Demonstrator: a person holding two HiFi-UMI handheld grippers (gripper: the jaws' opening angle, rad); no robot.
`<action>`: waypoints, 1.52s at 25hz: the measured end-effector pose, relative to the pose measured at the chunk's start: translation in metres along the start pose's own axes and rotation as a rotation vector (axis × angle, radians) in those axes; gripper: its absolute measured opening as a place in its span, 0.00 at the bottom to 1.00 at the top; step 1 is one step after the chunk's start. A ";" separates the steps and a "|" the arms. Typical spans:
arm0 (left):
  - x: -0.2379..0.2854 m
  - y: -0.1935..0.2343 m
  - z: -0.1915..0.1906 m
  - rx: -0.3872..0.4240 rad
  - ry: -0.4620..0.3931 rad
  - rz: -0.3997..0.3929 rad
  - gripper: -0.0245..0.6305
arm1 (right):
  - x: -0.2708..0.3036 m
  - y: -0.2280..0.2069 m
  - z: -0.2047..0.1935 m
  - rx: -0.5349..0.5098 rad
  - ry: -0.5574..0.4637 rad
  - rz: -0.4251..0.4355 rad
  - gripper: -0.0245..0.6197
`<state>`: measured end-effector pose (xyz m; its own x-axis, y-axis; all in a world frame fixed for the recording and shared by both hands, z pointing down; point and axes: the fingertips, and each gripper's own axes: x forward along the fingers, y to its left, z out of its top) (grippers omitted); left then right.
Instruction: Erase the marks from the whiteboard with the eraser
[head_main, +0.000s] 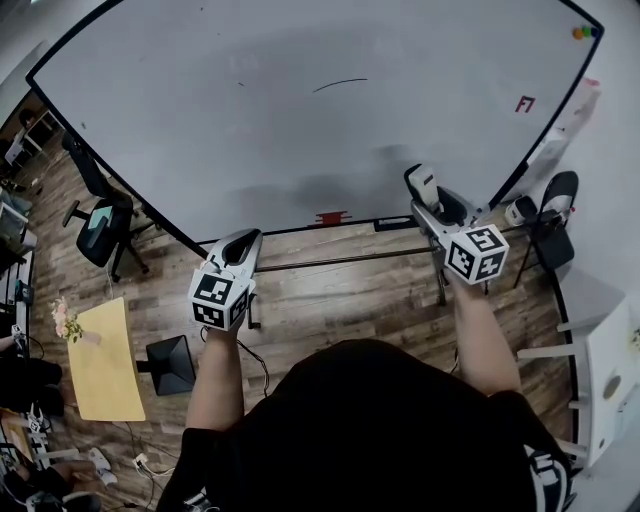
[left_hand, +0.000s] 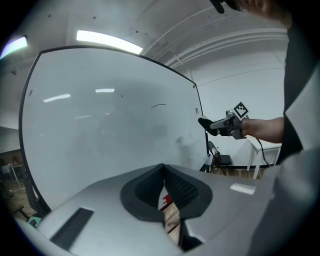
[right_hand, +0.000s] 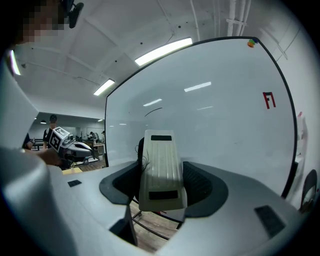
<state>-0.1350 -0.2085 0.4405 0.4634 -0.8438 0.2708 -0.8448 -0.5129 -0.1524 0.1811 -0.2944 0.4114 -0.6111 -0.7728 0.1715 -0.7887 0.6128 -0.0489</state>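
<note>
Holding the eraser (right_hand: 160, 165) are the right gripper's (right_hand: 161, 186) fingers (right_hand: 203, 186).

A black office chair (head_main: 100, 225) with a teal seat stands on the wooden floor (head_main: 340, 300) at the left, near a yellow desk (head_main: 105, 362) with pink flowers (head_main: 66, 320) at its edge. A black folding chair (head_main: 556, 215) sits at the right. Strip lights (right_hand: 162, 51) glow overhead.

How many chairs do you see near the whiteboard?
2: a black office chair left of the whiteboard, a folding chair at its right; more may be hidden.
</note>
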 end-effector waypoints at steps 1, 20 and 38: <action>0.003 0.000 0.001 -0.001 0.000 0.001 0.06 | 0.002 -0.003 0.000 -0.001 0.000 0.003 0.43; 0.021 -0.008 0.007 -0.010 -0.013 0.016 0.06 | 0.007 -0.019 0.010 -0.034 -0.013 0.036 0.43; 0.028 -0.002 0.014 0.000 -0.024 -0.013 0.06 | 0.013 -0.015 0.019 -0.060 -0.011 0.015 0.43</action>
<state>-0.1170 -0.2330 0.4353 0.4806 -0.8406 0.2499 -0.8386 -0.5239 -0.1492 0.1837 -0.3170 0.3955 -0.6238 -0.7650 0.1602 -0.7742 0.6329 0.0074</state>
